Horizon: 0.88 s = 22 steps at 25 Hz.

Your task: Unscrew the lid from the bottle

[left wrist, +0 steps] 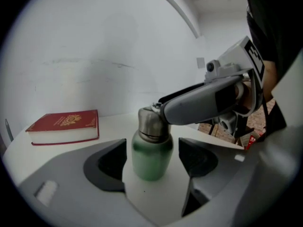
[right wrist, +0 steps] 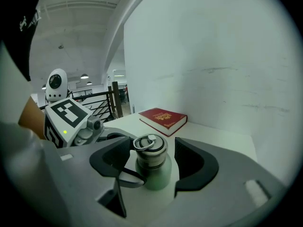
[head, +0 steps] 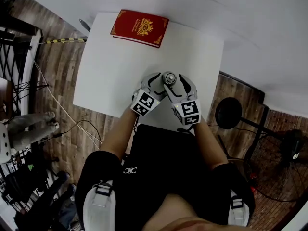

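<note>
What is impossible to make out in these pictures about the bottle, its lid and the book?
1. Head view: the body of the green rounded bottle, hidden under the left hand-held gripper and the right hand-held gripper.
2. Left gripper view: the right side of the round steel lid, covered by the right hand-held gripper.
3. All views: the gold title on the red hardcover book, too small or blurred.

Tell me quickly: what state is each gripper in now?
Left gripper: open, jaws either side of the bottle, not touching.
Right gripper: open, jaws either side of the lid, gaps visible.
</note>
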{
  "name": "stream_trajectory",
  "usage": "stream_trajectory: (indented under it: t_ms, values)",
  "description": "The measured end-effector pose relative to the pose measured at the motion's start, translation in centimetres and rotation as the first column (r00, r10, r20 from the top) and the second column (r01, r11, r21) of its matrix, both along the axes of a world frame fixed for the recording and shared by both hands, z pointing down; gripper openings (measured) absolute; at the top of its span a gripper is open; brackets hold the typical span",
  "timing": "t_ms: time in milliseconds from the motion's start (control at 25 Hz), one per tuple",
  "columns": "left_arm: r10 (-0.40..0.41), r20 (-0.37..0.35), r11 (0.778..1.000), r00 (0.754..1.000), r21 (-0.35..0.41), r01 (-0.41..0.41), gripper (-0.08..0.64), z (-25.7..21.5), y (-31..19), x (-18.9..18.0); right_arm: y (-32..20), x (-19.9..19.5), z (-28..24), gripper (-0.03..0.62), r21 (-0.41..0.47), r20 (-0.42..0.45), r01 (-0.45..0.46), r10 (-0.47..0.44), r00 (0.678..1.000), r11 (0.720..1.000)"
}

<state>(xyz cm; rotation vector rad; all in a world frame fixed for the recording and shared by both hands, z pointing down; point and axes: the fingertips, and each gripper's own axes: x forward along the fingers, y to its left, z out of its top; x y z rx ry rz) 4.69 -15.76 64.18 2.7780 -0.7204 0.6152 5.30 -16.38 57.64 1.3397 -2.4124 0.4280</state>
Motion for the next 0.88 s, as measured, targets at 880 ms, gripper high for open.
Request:
stream_trajectory:
  t_ms: [880]
  values:
    - [0.018, 0.024, 0.999, 1.000, 0.051, -0.019, 0.334, 0.9, 0.1, -0.2, 1.4, 0.1, 2.4, 0.229, -0.130, -0.402, 0.827, -0.792, 0.460, 0.547]
